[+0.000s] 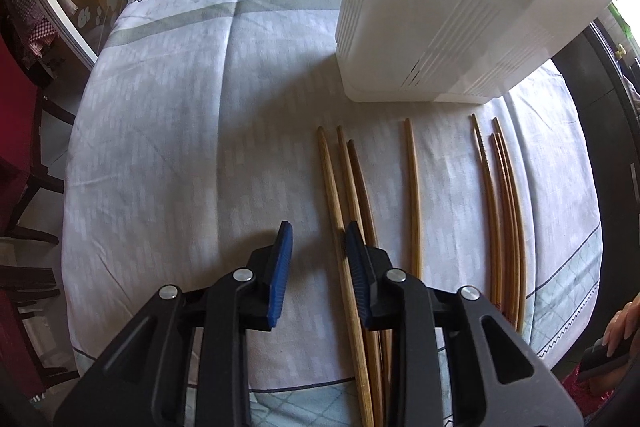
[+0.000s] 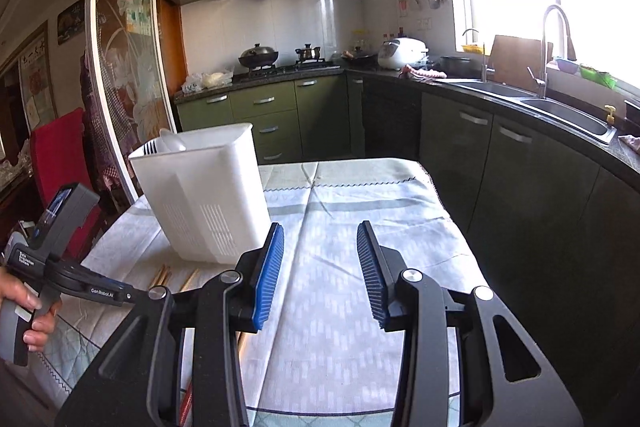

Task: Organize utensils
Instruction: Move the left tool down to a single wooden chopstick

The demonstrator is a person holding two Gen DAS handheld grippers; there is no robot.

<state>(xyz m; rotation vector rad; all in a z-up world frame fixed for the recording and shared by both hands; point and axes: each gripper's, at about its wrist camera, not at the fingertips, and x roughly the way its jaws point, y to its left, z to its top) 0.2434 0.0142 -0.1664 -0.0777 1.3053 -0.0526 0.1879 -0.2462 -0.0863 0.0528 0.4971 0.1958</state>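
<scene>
My left gripper (image 1: pixel 316 247) hangs over the worktop (image 1: pixel 180 147), jaws apart and empty, the leftmost chopsticks (image 1: pixel 332 183) showing between them. More lie toward three o'clock. The white holder (image 1: pixel 440 19) stands at one o'clock. My right gripper (image 2: pixel 320 259) is parted, gripping nothing.

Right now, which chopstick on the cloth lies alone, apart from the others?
The single chopstick in the middle. Three lie bunched to its left by the left gripper, and a cluster lies to its right; bare tablecloth shows on both its sides.
</scene>
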